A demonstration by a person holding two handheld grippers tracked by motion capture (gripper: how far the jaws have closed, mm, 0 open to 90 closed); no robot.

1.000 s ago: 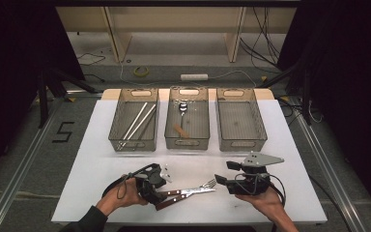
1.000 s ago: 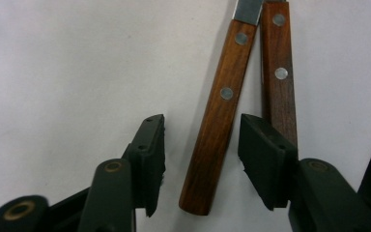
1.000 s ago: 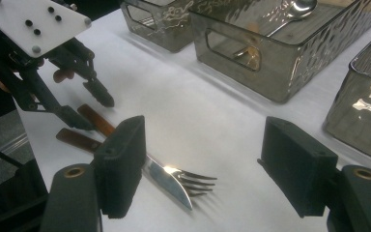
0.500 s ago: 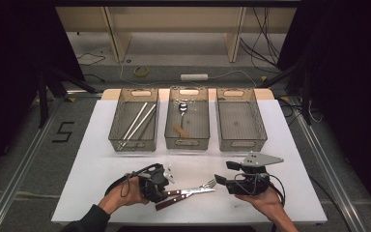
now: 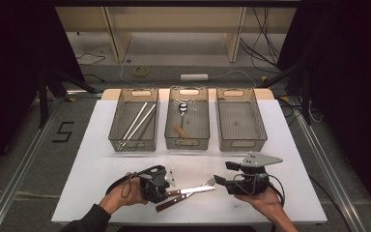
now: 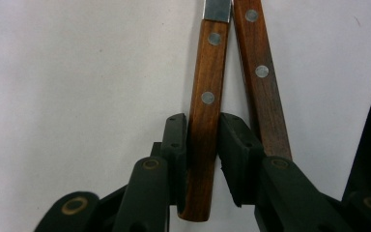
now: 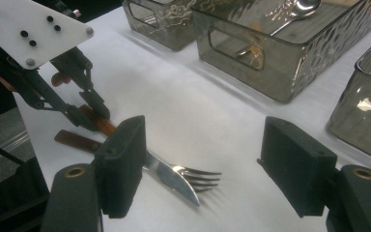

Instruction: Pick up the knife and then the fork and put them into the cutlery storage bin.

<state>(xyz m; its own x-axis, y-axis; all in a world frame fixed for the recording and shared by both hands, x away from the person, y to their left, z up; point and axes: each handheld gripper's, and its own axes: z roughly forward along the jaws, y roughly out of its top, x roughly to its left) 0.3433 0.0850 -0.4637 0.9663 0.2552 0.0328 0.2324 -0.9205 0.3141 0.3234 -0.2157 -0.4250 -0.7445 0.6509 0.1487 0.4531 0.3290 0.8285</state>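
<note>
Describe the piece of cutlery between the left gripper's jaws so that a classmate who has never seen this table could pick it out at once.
On the white table, in front of the three bins, two wooden-handled pieces lie side by side. The left gripper has been closing around one handle. That handle sits between the pads; its neighbour lies just outside them.

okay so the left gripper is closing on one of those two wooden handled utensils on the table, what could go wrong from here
1. The two wooden handles lie almost touching. The left gripper, whose jaws have just been closing, has one between its pads; the right-hand pad sits over the other handle and could drag it along.
2. The knife blade lies across the fork tines, so lifting one may flick the other.
3. The grip is near the handle's end, so the utensil could tilt.
</note>
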